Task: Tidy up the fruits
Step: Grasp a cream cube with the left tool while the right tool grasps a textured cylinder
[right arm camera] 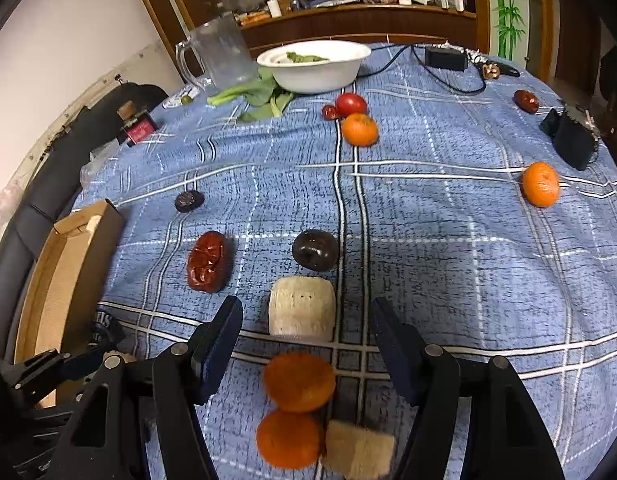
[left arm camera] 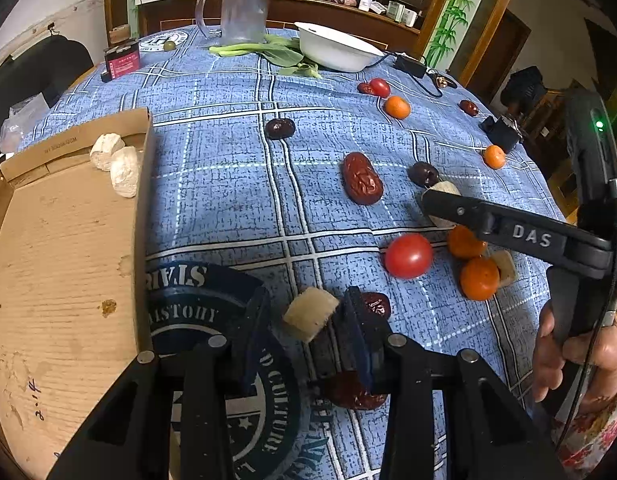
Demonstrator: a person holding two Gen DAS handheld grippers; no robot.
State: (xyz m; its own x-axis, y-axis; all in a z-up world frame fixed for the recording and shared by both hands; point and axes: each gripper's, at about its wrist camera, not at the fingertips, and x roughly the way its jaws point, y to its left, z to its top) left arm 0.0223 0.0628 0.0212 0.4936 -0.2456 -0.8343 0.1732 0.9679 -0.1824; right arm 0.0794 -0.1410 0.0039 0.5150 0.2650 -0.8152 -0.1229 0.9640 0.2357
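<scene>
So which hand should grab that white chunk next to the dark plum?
Probably the right. The right gripper is open with the white chunk just ahead between its fingers. The left gripper is by the cardboard box, with a tan chunk between its fingers.
</scene>
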